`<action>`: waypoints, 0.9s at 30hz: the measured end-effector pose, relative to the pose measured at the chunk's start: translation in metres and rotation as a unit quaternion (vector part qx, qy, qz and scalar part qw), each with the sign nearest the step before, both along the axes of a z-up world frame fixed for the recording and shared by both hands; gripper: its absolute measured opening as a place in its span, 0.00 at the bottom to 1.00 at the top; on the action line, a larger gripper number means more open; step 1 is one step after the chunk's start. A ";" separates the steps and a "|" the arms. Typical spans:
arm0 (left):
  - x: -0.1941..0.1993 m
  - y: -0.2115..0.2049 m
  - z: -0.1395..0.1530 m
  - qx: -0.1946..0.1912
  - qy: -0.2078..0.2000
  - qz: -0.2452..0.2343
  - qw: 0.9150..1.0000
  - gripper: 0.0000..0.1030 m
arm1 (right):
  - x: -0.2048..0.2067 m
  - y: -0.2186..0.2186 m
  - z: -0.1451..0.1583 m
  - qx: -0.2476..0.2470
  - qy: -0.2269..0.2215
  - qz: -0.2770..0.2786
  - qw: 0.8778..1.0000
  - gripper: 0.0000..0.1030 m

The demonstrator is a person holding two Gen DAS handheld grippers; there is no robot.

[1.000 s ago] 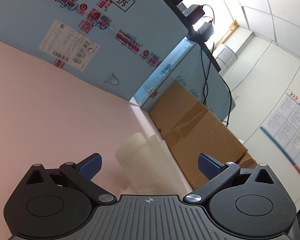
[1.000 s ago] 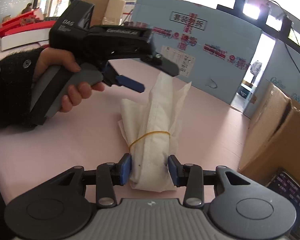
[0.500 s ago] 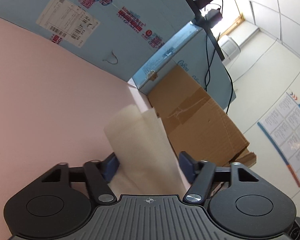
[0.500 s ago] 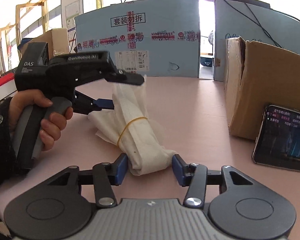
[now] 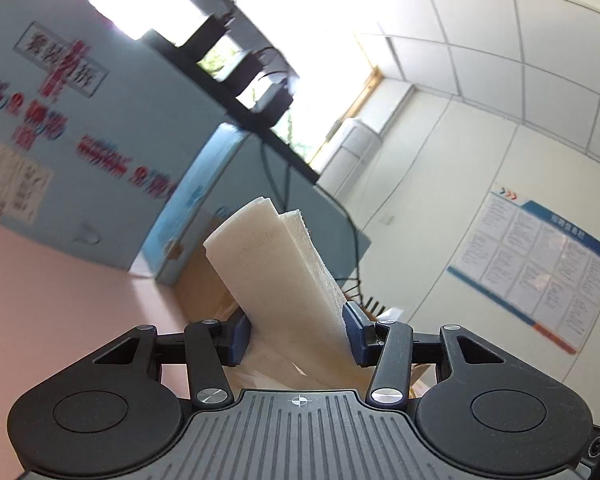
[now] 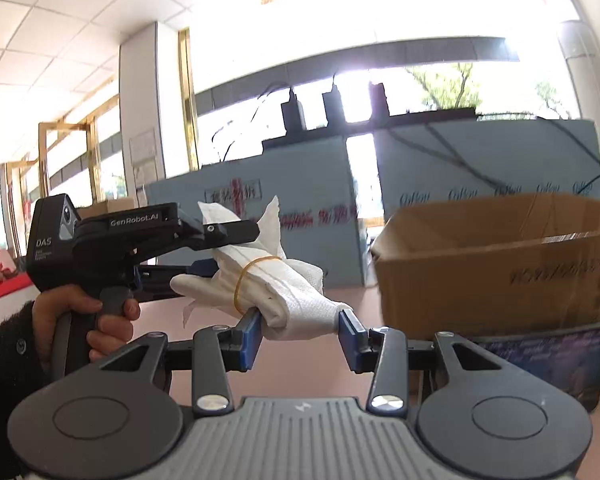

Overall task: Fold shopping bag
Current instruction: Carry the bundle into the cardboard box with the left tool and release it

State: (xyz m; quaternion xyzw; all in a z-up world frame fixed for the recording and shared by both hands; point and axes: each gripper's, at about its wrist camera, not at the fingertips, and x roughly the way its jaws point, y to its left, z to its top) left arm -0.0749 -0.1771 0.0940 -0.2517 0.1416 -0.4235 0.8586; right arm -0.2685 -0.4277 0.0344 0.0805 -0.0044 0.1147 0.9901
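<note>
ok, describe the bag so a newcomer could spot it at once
Start from the big open cardboard box standing on the pink table. To its left, lifted above the table, the white shopping bag is rolled into a bundle between the right gripper and the left gripper, both jaws closed on it. A yellow rubber band cinches its middle, which nothing else there has.

Pink table [image 6: 300,364], open cardboard box [image 6: 500,268] on it at right with phone [image 6: 548,364] leaning on its front, blue printed boards [image 6: 300,216] behind, wall poster [image 5: 540,264], white AC unit [image 5: 352,152].
</note>
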 end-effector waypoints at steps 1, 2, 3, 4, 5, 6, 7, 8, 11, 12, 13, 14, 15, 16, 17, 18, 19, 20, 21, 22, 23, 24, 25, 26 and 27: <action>0.002 -0.010 0.007 -0.001 -0.014 -0.004 1.000 0.46 | -0.001 -0.010 0.005 0.001 -0.017 -0.013 1.000 0.42; 0.005 -0.021 0.012 0.001 -0.023 -0.009 1.000 0.46 | -0.001 -0.016 0.008 0.001 -0.026 -0.021 0.999 0.42; 0.011 -0.032 0.015 0.003 -0.025 -0.013 1.000 0.46 | 0.000 -0.026 0.013 -0.002 -0.040 -0.039 0.998 0.42; 0.018 -0.045 0.018 0.004 -0.025 -0.017 1.000 0.46 | 0.003 -0.035 0.017 -0.005 -0.050 -0.055 0.997 0.42; 0.025 -0.057 0.020 0.006 -0.026 -0.021 0.999 0.46 | 0.007 -0.043 0.019 -0.005 -0.058 -0.070 0.996 0.42; 0.032 -0.070 0.023 0.007 -0.026 -0.025 0.999 0.46 | 0.014 -0.054 0.020 0.002 -0.060 -0.080 0.995 0.42; 0.040 -0.082 0.024 0.012 -0.022 -0.028 0.999 0.45 | 0.021 -0.064 0.022 0.011 -0.061 -0.089 0.994 0.42; 0.048 -0.094 0.024 0.019 -0.016 -0.030 0.999 0.45 | 0.027 -0.076 0.024 0.026 -0.059 -0.096 0.993 0.42; 0.068 -0.133 0.026 0.057 -0.002 -0.036 0.998 0.45 | 0.049 -0.113 0.026 0.086 -0.047 -0.105 0.990 0.42; 0.073 -0.145 0.026 0.074 0.000 -0.037 0.997 0.45 | 0.056 -0.124 0.026 0.097 -0.042 -0.113 0.988 0.42; 0.078 -0.156 0.026 0.088 0.000 -0.038 0.995 0.45 | 0.062 -0.133 0.027 0.103 -0.037 -0.117 0.987 0.41; 0.083 -0.165 0.026 0.103 0.006 -0.038 0.994 0.45 | 0.066 -0.139 0.027 0.108 -0.032 -0.121 0.986 0.41; 0.088 -0.173 0.025 0.117 0.017 -0.039 0.992 0.45 | 0.074 -0.148 0.029 0.113 -0.020 -0.129 0.985 0.41; 0.093 -0.180 0.023 0.129 0.030 -0.042 0.990 0.45 | 0.082 -0.154 0.029 0.115 -0.010 -0.134 0.984 0.41; 0.095 -0.182 0.022 0.137 0.038 -0.043 0.989 0.46 | 0.088 -0.157 0.031 0.114 0.000 -0.138 0.984 0.41; 0.095 -0.181 0.021 0.142 0.040 -0.043 0.988 0.46 | 0.094 -0.160 0.033 0.111 0.011 -0.143 0.983 0.41; 0.095 -0.180 0.020 0.146 0.043 -0.042 0.987 0.46 | 0.101 -0.162 0.033 0.112 0.025 -0.144 0.983 0.41; 0.096 -0.179 0.019 0.150 0.046 -0.042 0.987 0.49 | 0.105 -0.163 0.034 0.113 0.032 -0.143 0.983 0.41; 0.096 -0.177 0.018 0.155 0.048 -0.041 0.986 0.58 | 0.112 -0.165 0.035 0.114 0.045 -0.139 0.983 0.42; 0.096 -0.176 0.017 0.159 0.051 -0.041 0.985 0.67 | 0.116 -0.163 0.036 0.110 0.056 -0.141 0.982 0.44; 0.096 -0.175 0.017 0.163 0.054 -0.041 0.984 0.70 | 0.120 -0.161 0.036 0.102 0.063 -0.149 0.982 0.44; 0.096 -0.174 0.016 0.168 0.056 -0.040 0.983 0.74 | 0.124 -0.159 0.036 0.094 0.066 -0.158 0.981 0.47; 0.096 -0.173 0.015 0.172 0.059 -0.040 0.983 0.78 | 0.125 -0.157 0.036 0.089 0.070 -0.166 0.980 0.54; 0.096 -0.171 0.014 0.176 0.062 -0.040 0.982 0.80 | 0.123 -0.156 0.035 0.086 0.071 -0.172 0.979 0.58; 0.094 -0.169 0.013 0.176 0.060 -0.039 0.982 0.83 | 0.119 -0.154 0.035 0.083 0.073 -0.178 0.978 0.64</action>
